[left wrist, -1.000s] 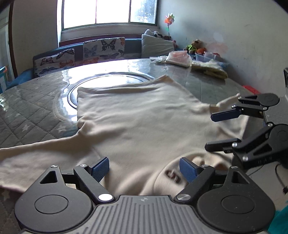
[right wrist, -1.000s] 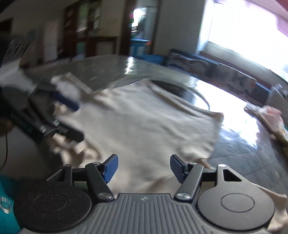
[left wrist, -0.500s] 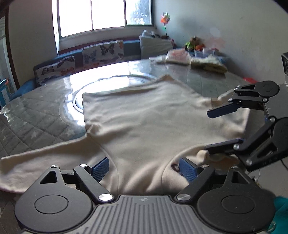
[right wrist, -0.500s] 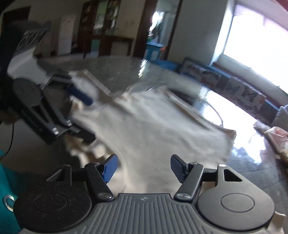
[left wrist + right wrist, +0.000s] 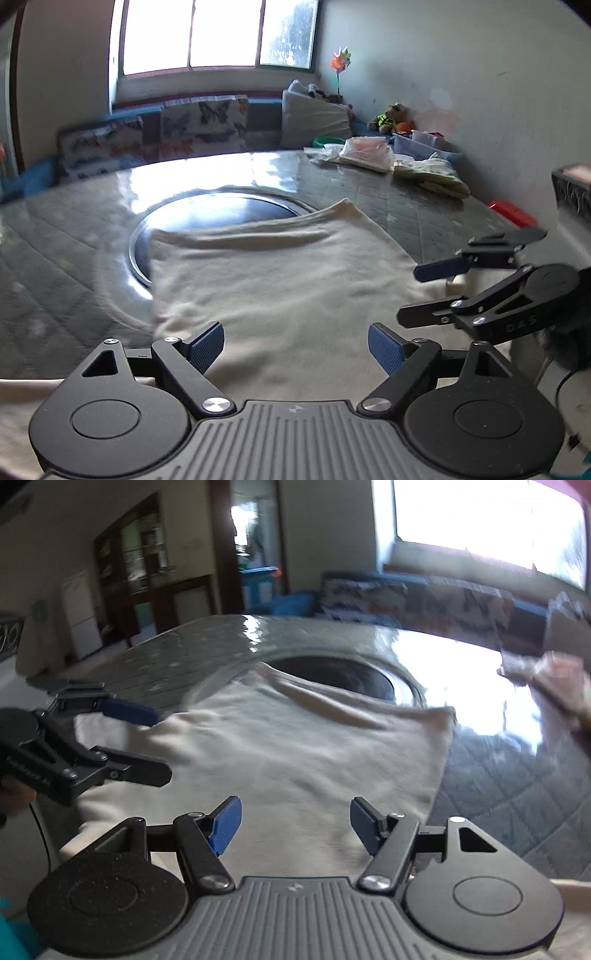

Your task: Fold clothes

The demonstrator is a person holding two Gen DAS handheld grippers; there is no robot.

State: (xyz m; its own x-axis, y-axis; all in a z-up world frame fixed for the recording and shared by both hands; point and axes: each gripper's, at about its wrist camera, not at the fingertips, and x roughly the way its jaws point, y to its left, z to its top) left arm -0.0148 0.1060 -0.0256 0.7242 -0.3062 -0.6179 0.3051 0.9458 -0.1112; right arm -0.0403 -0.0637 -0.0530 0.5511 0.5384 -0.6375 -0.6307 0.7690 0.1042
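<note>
A cream long-sleeved top (image 5: pixel 280 280) lies spread flat on the round table, its hem over the lazy Susan; it also shows in the right wrist view (image 5: pixel 306 753). My left gripper (image 5: pixel 295 345) is open and empty, low over the near part of the top. My right gripper (image 5: pixel 293 823) is open and empty, also just over the top. Each gripper shows in the other's view: the right one (image 5: pixel 417 291) at the right, the left one (image 5: pixel 155 742) at the left, jaws apart.
The table (image 5: pixel 66 236) has a grey quilted cover under glass and a dark lazy Susan (image 5: pixel 214 214) in the middle. Folded clothes and bags (image 5: pixel 428 173) lie at its far right. A cushioned bench (image 5: pixel 166 129) runs under the window.
Both grippers have moved forward over the top, toward the hem. The collar print near my left gripper is out of view. Both stay open.
</note>
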